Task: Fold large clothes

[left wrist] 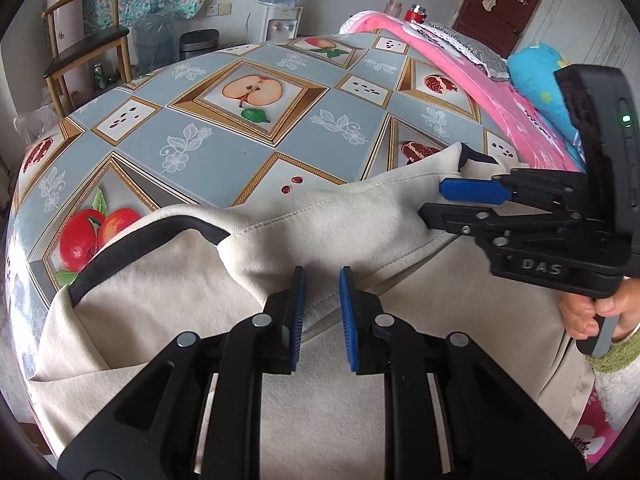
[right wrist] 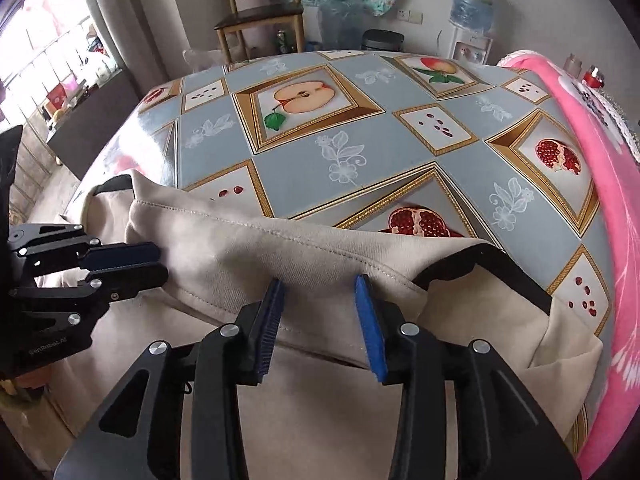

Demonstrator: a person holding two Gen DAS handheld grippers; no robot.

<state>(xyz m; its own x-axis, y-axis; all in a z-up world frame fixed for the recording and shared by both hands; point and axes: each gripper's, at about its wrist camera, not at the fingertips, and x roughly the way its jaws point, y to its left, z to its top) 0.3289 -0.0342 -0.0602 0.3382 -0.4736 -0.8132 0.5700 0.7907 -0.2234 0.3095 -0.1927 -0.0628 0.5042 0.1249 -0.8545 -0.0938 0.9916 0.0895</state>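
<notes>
A large beige garment (left wrist: 320,232) with black trim lies over the near part of the table, its upper layer folded back toward me in a long band. My left gripper (left wrist: 322,304) hovers over that band's hemmed edge, jaws a little apart, the cloth showing in the gap and no pad pressing on it. My right gripper (right wrist: 322,304) stands open over the same folded band (right wrist: 300,256), the fabric lying loose between its blue pads (right wrist: 370,320). Each gripper also shows in the other's view: the right gripper (left wrist: 430,202) near the black cuff, the left gripper (right wrist: 162,266) at the garment's left end.
The table wears a fruit-print oilcloth (left wrist: 248,136), bare beyond the garment. A pink blanket (right wrist: 616,200) runs along the right side. Behind the table stand a wooden chair (left wrist: 86,48), a bin (left wrist: 199,43) and a water dispenser (left wrist: 280,4). A hand (left wrist: 592,312) holds the right gripper's handle.
</notes>
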